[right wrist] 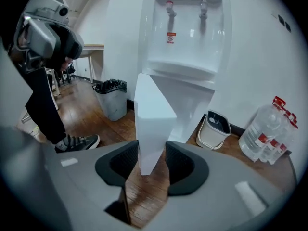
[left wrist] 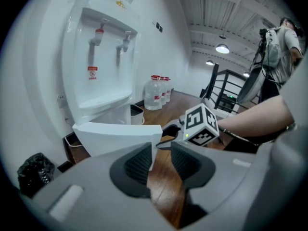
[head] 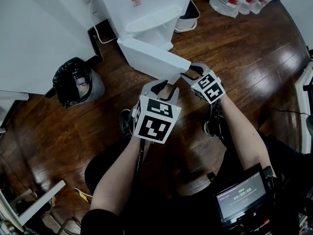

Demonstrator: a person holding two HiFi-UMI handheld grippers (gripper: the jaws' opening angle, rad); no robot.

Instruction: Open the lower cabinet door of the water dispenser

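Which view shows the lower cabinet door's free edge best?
Right gripper view: the cabinet door stands edge-on between the pads of the right claw, both touching it. Head view shows the door from above, swung open; left gripper view shows its face and near corner.

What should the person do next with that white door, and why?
Probably swing the cabinet door further outward with the right gripper. Its fingers clamp the door's free edge, and the door stands only partly away from the water dispenser. The left gripper is open beside that edge, gripping nothing.
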